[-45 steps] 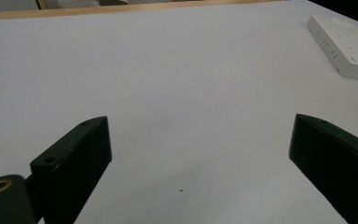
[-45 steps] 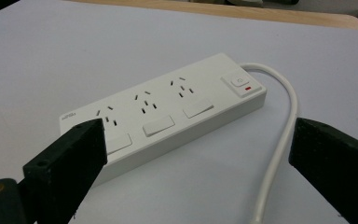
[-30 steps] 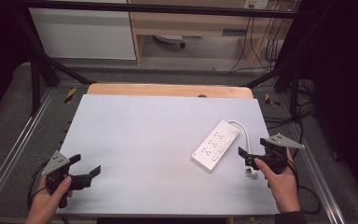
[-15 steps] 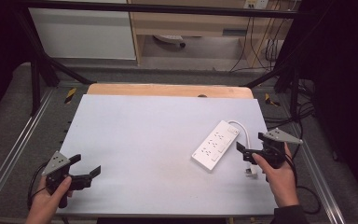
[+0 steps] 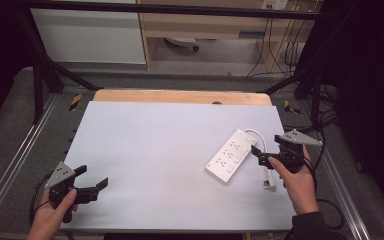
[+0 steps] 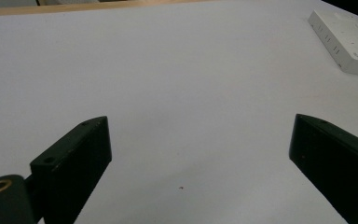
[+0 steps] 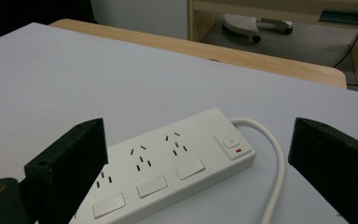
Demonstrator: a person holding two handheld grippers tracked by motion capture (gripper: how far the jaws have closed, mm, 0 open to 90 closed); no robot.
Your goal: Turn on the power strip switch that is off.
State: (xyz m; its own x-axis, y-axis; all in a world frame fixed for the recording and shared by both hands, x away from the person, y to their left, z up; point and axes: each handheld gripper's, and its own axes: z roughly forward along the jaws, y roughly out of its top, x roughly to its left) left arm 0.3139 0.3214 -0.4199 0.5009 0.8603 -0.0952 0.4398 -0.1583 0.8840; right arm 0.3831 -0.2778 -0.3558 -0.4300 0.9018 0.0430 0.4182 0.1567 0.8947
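The high view looks down over the table (image 5: 170, 150); both low, close gripper views share the power strip (image 7: 168, 163).

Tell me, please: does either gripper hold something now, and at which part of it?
Nothing is held. The left gripper stands open over the bare table, and the right gripper is open beside the white power strip, not touching it.

Pale grey table (image 5: 155, 145) with a wooden strip (image 5: 180, 96) along its far edge, bearing a white power strip (image 5: 231, 155) laid diagonally on its right half, whose white cable (image 5: 261, 145) loops from the far end back to a plug (image 5: 270, 183) near the right edge.
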